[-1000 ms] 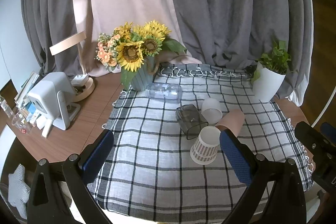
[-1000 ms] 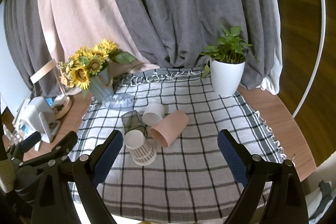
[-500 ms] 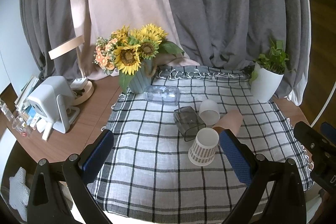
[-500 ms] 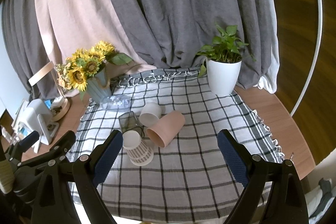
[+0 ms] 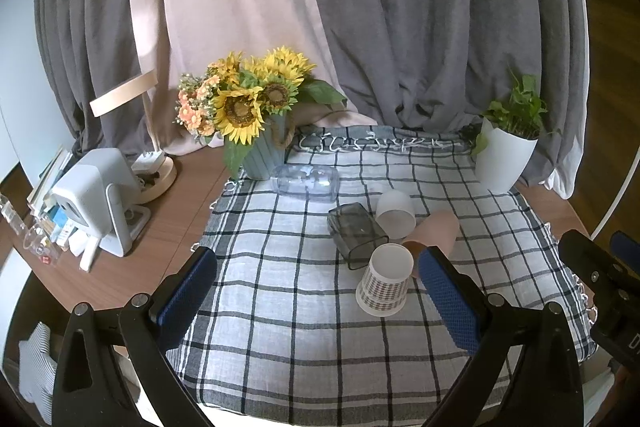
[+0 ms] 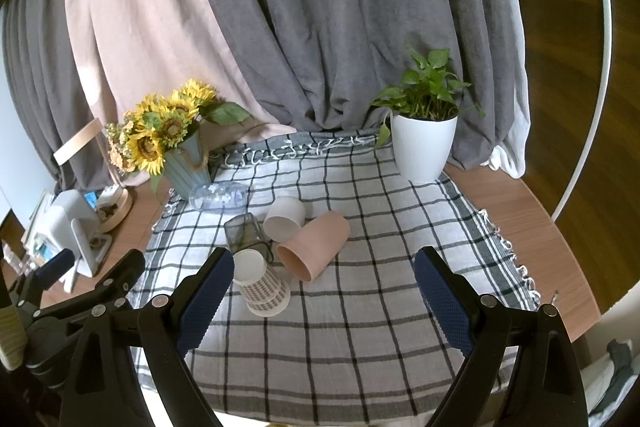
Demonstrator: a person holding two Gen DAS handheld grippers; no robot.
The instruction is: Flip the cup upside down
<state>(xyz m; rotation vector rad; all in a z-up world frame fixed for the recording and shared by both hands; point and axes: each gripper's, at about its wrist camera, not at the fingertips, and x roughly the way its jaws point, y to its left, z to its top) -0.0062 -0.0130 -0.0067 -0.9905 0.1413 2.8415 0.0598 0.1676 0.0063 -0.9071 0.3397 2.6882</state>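
on the checked cloth (image 5: 280,291), middle of the table, sits a cluster of five cups, and the checked paper cup (image 5: 385,279) is nearest us, standing rim down with its white base up, so that one already looks flipped. just behind it, touching or nearly so, the dark clear cup (image 5: 356,233) lies on its side, the white cup (image 5: 395,213) lies on its side beside that, and the pink cup (image 6: 314,244) lies with its mouth toward us in the right view. a clear cup (image 5: 306,182) lies farther back by the sunflower vase (image 5: 264,155). compared with a second ago the whole scene has slid a little lower and farther off in both views, so both tools are lifting and backing away from the cups; nothing on the cloth has moved. left gripper (image 5: 320,303) is spread wide, nothing between its blue pads, hanging above the front of the cloth. right gripper (image 6: 324,303) is spread just as wide and empty too, with the paper cup just off its left pad in view. my read: the flip on the paper cup is finished and this is the retreat, or a reset before one of the lying cups gets picked. the pink one is the open target for the right tool; the white plant pot (image 6: 424,147) stands well clear at the back right
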